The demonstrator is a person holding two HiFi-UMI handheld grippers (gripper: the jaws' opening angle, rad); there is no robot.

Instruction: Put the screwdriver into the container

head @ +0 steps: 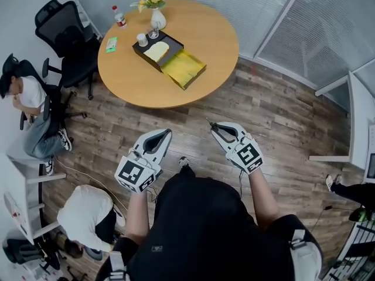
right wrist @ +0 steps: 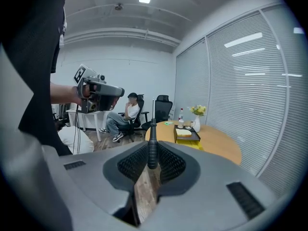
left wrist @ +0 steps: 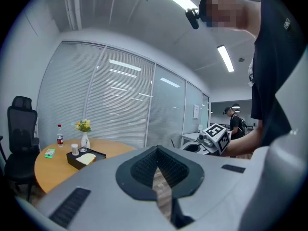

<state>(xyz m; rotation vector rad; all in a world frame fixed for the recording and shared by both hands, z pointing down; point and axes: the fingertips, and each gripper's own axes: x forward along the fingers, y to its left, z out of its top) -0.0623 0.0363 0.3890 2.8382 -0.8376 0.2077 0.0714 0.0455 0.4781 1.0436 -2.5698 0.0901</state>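
Observation:
The screwdriver [right wrist: 152, 146] stands upright between the pads of my right gripper [right wrist: 152, 148], its thin shaft pointing up past the jaws. In the head view my right gripper [head: 215, 127] hangs over the wooden floor, short of the round table [head: 214, 45], with the screwdriver's tip [head: 208, 122] just showing. The yellow open container [head: 183, 68] lies on the table beside a black tray [head: 153, 50]; the container [right wrist: 189, 144] also shows far ahead in the right gripper view. My left gripper [head: 164, 134] is shut and holds nothing, its pads [left wrist: 144, 165] meeting.
On the table stand a flower vase [head: 157, 16], a bottle [head: 119, 17], a cup [head: 142, 39] and a green packet [head: 111, 44]. Black office chairs [head: 67, 34] and a seated person [head: 29, 107] are at the left, a crouched person [head: 88, 212] near my left side. A white desk [head: 357, 122] stands right.

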